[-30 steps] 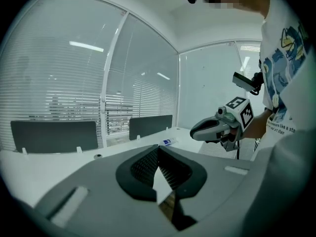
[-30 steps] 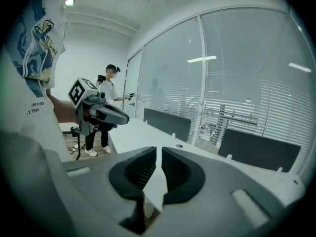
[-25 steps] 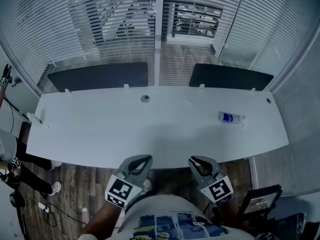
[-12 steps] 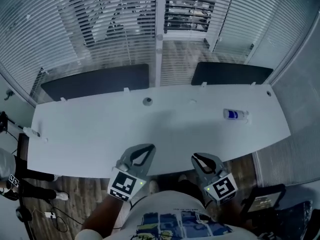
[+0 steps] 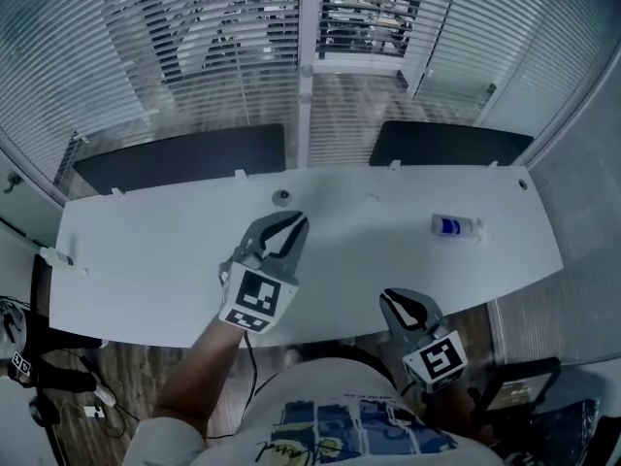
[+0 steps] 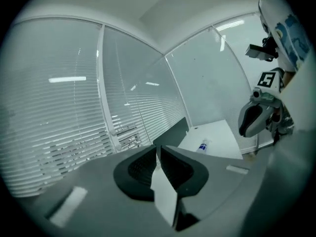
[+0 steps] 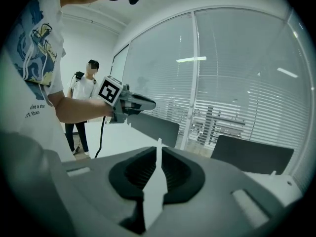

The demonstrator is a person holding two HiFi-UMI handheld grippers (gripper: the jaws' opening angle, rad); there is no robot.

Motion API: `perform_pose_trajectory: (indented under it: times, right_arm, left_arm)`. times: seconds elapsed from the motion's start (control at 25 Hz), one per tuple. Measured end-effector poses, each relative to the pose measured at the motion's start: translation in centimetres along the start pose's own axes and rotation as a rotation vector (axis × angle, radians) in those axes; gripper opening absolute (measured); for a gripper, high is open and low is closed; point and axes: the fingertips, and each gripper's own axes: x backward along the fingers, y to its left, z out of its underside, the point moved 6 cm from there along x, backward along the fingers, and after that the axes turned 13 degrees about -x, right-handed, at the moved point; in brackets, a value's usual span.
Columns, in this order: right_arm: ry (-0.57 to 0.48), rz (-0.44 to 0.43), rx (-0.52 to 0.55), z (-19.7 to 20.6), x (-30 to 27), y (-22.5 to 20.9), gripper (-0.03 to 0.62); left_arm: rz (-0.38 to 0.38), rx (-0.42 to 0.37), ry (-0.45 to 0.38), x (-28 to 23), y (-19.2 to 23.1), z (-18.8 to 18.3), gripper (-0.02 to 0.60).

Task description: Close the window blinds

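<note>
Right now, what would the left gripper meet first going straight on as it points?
Likely the window post between the blinds, past the gap between dark screens; depth is unclear. The left gripper, jaws just opening and empty, clears the table.

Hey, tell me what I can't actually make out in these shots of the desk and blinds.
- Cord or wand of the white slatted window blinds: head view, too thin to tell from the slats.
- Print on the small pale bottle with blue label: too small, head and left gripper views.
- Room beyond the blinds: broken up by the slats, all views.
</note>
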Motion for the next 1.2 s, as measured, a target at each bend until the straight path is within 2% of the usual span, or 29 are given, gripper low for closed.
perform_pose_trajectory:
  times: [0.16,0.4,0.64,0.76,0.92,1.2]
  right_arm:
    - [0.000,0.007,0.005,0.0,-0.3,-3.3,0.021]
    - [0.001,0.016,0.009,0.3,-0.4,-9.2,0.021]
    - [0.014,0.017,-0.020,1.7,-0.1,-9.7,0.021]
    - [0.006,0.027,-0.020,1.1,0.0,-9.7,0.021]
    - [0.008,0.040,-0.037,1.2,0.0,-10.0,0.021]
    - [0.015,0.074,-0.045,2.7,0.8,-11.0,0.021]
  left_arm:
    - [-0.040,-0.076,0.067,-4.7,2.5,-0.2,0.054]
    - [-0.102,-0.191,0.135,-12.1,5.8,-1.1,0.055]
    - [-0.156,-0.308,0.204,-15.1,9.0,-0.3,0.055]
    - [-0.181,-0.361,0.237,-16.5,10.7,0.2,0.060]
    - [-0.205,-0.423,0.277,-18.5,12.8,1.0,0.098]
    - [-0.234,-0.572,0.356,-21.8,14.9,3.1,0.111]
